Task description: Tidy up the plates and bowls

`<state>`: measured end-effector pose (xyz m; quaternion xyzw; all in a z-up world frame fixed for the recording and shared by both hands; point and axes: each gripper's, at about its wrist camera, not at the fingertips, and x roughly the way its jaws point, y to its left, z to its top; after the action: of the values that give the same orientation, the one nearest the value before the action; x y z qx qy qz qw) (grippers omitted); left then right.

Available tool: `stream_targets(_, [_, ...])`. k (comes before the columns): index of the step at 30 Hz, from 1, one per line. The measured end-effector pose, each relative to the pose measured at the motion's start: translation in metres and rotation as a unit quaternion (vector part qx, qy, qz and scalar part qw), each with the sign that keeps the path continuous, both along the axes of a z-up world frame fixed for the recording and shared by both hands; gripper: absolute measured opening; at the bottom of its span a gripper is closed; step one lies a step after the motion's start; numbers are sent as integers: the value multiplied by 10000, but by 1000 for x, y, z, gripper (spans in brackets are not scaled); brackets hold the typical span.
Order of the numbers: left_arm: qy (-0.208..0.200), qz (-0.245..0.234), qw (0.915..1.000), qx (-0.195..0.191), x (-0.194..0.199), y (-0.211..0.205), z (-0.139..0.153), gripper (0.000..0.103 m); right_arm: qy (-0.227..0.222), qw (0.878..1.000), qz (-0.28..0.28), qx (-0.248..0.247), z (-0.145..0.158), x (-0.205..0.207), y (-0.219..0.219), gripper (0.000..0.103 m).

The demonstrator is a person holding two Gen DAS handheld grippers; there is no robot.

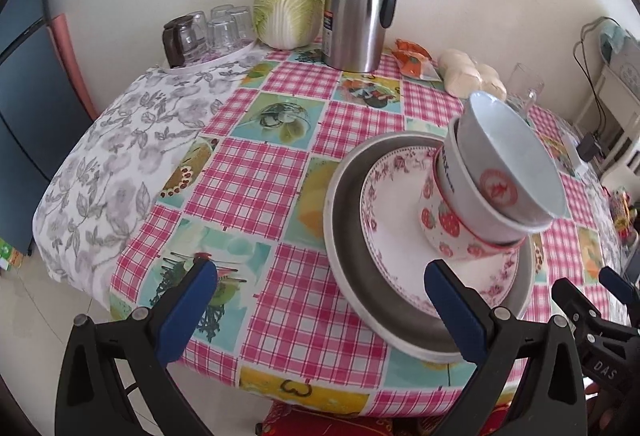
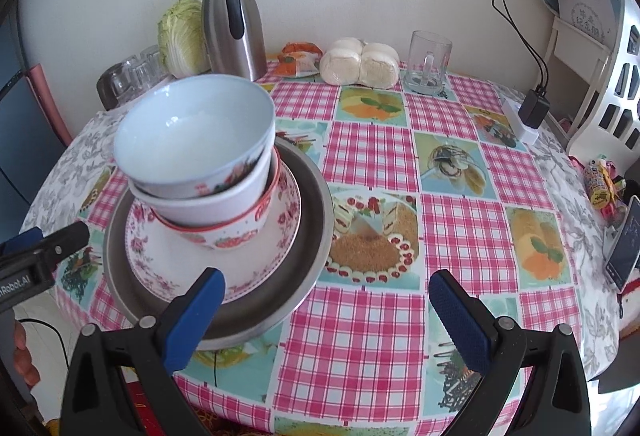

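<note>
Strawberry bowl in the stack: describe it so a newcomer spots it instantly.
Start at the wide grey metal pan on the pink checked tablecloth; inside it lies a white plate with a pink floral rim. Three nested bowls stand on that plate, and the white bowl printed with red strawberries is the bottom one. The two above it carry no strawberries.

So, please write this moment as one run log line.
left gripper: open | right gripper: open | bowls: stacked on floral plate | holding: nothing

Left tongs (image 1: 320, 286) and right tongs (image 2: 326, 294) were both spread wide, holding nothing, level side by side
</note>
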<state>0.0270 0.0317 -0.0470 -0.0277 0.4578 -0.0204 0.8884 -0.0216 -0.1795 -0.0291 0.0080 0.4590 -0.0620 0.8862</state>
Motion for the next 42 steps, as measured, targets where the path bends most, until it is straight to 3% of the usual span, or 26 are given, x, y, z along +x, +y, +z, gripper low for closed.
stream_targets(5, [-7, -201, 9998, -86, -2, 9, -5, 103, 45, 10000, -16, -17, -5, -5, -2, 103])
stream_targets(10, [-168, -420, 9984, 346, -7, 10, -16, 103, 119, 9999, -52, -44, -10, -9, -6, 103])
stream_targets(19, [-48, -773, 9970, 95, -7, -1, -35, 103, 240, 9997, -17, 56, -18, -9, -11, 103])
stream_targets(42, [-81, -1093, 9938, 196, -6, -19, -41, 103, 330, 9994, 112, 21, -25, -4, -12, 103])
